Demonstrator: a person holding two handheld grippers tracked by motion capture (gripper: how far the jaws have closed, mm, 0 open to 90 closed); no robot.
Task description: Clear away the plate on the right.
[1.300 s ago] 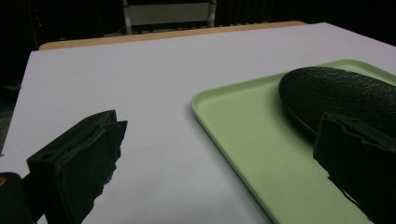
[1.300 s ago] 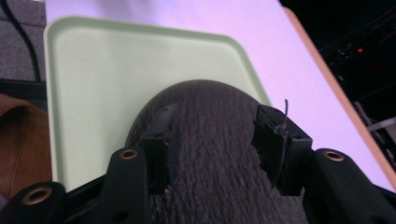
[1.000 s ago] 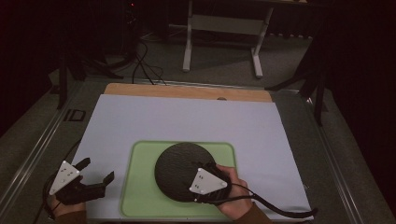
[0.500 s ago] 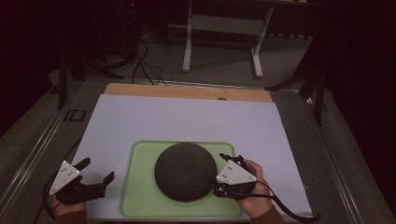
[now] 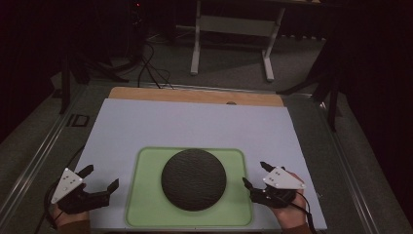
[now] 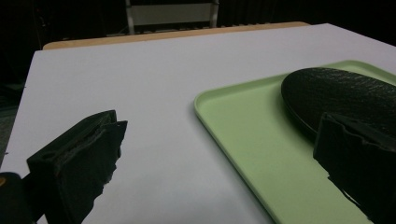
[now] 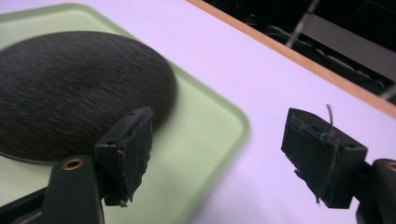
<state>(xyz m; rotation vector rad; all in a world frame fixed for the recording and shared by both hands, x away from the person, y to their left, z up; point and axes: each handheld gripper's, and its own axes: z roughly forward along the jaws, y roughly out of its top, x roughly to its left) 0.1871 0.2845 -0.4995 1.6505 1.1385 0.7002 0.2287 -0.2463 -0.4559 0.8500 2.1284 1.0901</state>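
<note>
1. High view: the left gripper (image 5: 100, 179) sits near the front left corner of the counter (image 5: 195, 124), its jaws spread well apart and holding nothing. It lies just left of the green tray (image 5: 146, 204) without touching it, and the grey three-cornered plate rides on top. The left hand (image 5: 68, 214) grips it from behind, coming in over the front edge, jaws aimed toward the right and slightly away from the person.
2. High view: the right gripper (image 5: 254, 175) sits near the front right corner, jaws also wide apart and empty, just right of the tray's right rim. The right hand (image 5: 287, 207) wraps it from below, with the jaws aimed to the left and away toward the tray. A cable trails off behind the hand.
3. High view: a round black plate (image 5: 193, 179) with a rough, slate-like surface lies in the middle of the tray, which rests against the counter's front edge at its middle. A wooden strip runs along the far edge. No readable writing appears.
4. Left gripper view: the two black jaws stand far apart with only white counter (image 6: 140, 84) and tray (image 6: 243, 135) between them. The plate (image 6: 345, 98) lies on the tray behind the right-hand jaw.
5. Right gripper view: the jaws are open wide and clamp nothing. The tray's corner (image 7: 219, 126) and bare counter (image 7: 261, 84) lie between them; the plate (image 7: 70, 93) sits behind the left-hand jaw. The picture is slightly blurred.
</note>
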